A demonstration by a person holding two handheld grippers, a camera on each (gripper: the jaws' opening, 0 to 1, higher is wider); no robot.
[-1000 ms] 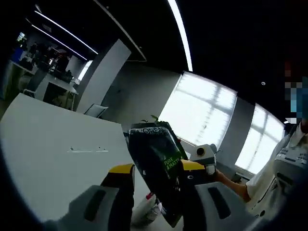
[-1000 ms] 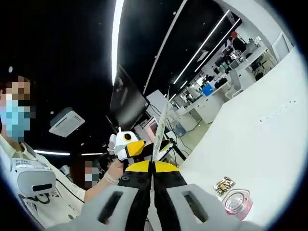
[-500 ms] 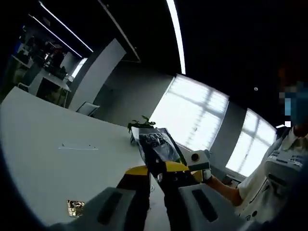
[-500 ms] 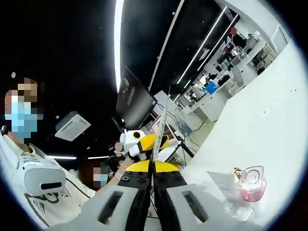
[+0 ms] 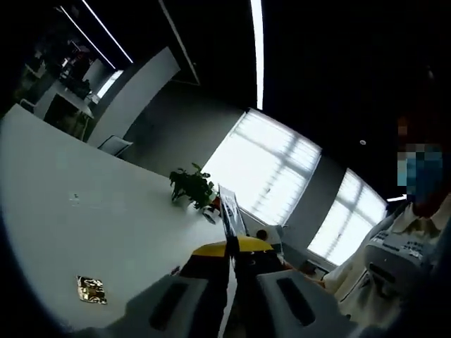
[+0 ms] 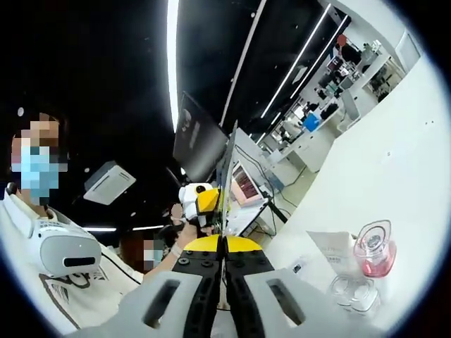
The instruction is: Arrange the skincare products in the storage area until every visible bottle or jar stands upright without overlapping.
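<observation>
Sachet (image 5: 230, 215) held edge-on sits low and just right of centre in your left gripper view, a thin flat packet rising from between the yellow-tipped jaws of your left hand-held gripper (image 5: 232, 252), which are closed tight on its lower edge. At lower left of that view a small gold foil square (image 5: 91, 289) lies flat on the white counter (image 5: 84, 225). Further up, left of centre, a potted plant (image 5: 190, 188) stands on the counter's far side, before the bright windows.

In your right gripper view the same sachet (image 6: 225, 182) shows as a thin vertical sliver at centre, pinched between the closed jaws of your right hand-held gripper (image 6: 225, 246). Your left hand-held gripper (image 6: 199, 202) shows just left of the sliver, gripping it from the other side. At lower right, a pink-tinted glass bottle (image 6: 374, 247) stands on the counter (image 6: 394, 169) beside a white leaflet (image 6: 338, 251), with a clear jar (image 6: 355, 293) just below them.
</observation>
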